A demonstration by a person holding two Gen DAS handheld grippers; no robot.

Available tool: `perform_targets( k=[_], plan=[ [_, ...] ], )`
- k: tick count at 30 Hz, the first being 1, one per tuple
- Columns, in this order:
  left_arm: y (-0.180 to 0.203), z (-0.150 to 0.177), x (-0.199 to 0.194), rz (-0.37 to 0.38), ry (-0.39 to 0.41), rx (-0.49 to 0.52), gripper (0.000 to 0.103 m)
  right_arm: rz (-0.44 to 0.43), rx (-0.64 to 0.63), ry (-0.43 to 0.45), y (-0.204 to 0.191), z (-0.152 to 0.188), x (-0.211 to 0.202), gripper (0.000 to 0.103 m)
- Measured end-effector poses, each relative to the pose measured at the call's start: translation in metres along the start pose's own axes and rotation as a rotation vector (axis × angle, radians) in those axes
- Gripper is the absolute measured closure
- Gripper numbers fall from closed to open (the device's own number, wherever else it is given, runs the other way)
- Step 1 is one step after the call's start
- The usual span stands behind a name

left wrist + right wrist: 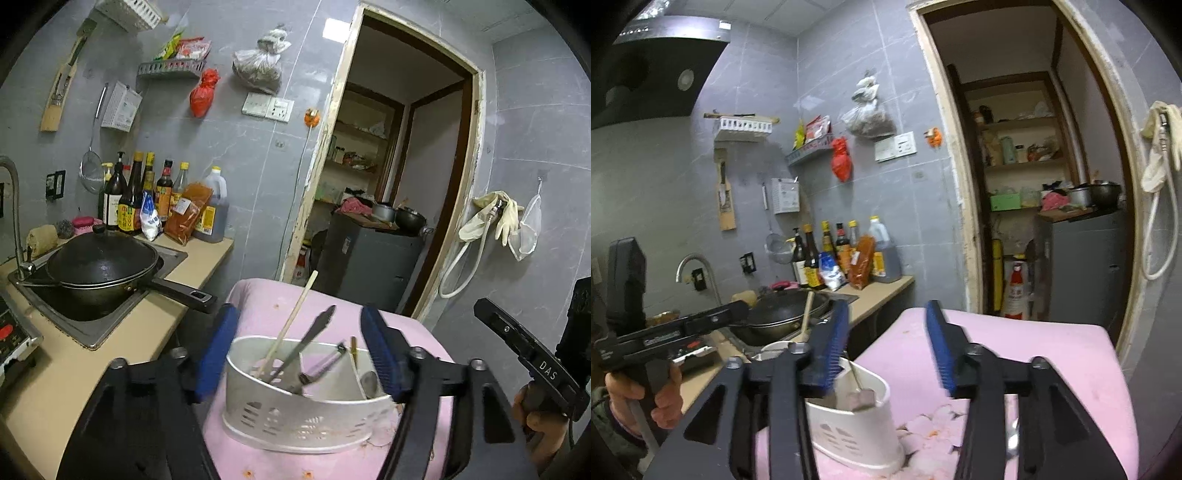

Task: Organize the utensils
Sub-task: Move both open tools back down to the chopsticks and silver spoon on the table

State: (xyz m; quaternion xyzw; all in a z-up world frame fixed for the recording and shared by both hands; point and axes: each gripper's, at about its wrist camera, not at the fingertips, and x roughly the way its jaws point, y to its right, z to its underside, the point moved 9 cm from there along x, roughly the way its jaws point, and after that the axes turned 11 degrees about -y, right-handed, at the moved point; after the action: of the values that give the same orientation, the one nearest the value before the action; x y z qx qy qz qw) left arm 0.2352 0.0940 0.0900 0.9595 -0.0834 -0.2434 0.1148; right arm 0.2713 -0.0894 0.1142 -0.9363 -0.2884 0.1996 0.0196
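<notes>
A white slotted utensil holder point(303, 410) stands on a pink cloth-covered surface point(258, 299). In it lean wooden chopsticks point(291, 325), a metal utensil point(306, 343) and a peeler point(327, 365). My left gripper point(301, 354) is open, its blue pads either side of the holder, above it. The holder also shows in the right wrist view point(857, 424), with a metal utensil point(862, 398) in it. My right gripper point(888, 350) is open and empty, above the pink surface point(1034, 350), to the right of the holder. A spoon point(1012, 439) lies partly hidden behind its right finger.
A black wok with lid point(99, 266) sits in the sink on the left counter, its handle pointing towards the pink surface. Sauce bottles point(155, 199) stand at the counter's back. A doorway point(388, 184) opens behind, with a grey cabinet point(369, 258) inside.
</notes>
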Motion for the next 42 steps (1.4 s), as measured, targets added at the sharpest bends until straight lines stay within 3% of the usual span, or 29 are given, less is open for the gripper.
perform_targets(
  k=[2,4,5,6,8,14,23,32,37,39,42],
  plan=[
    [0.01,0.004,-0.006,-0.005,0.022,0.016,0.024,0.024,-0.002,0.01,0.005,0.002,-0.008,0.046],
    [0.018,0.007,-0.011,-0.012,0.043,0.03,0.016,0.063,-0.004,0.028,0.013,0.005,-0.02,0.021],
    [0.024,0.01,-0.015,-0.015,0.057,0.039,0.012,0.075,-0.005,0.037,0.016,0.006,-0.024,0.017],
    [0.027,0.012,-0.017,-0.017,0.066,0.043,0.01,0.093,-0.008,0.052,0.02,0.008,-0.032,0.016],
    [0.037,0.018,-0.02,-0.016,0.077,0.053,0.008,0.125,-0.013,0.061,0.027,0.014,-0.041,0.0],
    [0.065,0.049,-0.012,0.018,-0.003,0.108,0.007,0.209,-0.007,0.062,0.055,0.032,-0.07,0.0],
    [0.101,0.103,0.016,0.049,-0.156,0.168,0.007,0.311,0.021,-0.019,0.101,0.07,-0.092,0.0],
    [0.128,0.146,0.046,0.038,-0.331,0.277,0.007,0.341,0.033,-0.184,0.127,0.116,-0.083,0.0],
    [0.139,0.168,0.066,0.056,-0.452,0.341,0.008,0.302,0.047,-0.319,0.133,0.141,-0.064,0.0],
    [0.142,0.176,0.074,0.053,-0.501,0.361,0.01,0.298,0.056,-0.372,0.136,0.15,-0.056,0.0],
    [0.146,0.188,0.085,0.056,-0.569,0.387,0.03,0.285,0.074,-0.434,0.14,0.16,-0.047,0.0]
  ],
)
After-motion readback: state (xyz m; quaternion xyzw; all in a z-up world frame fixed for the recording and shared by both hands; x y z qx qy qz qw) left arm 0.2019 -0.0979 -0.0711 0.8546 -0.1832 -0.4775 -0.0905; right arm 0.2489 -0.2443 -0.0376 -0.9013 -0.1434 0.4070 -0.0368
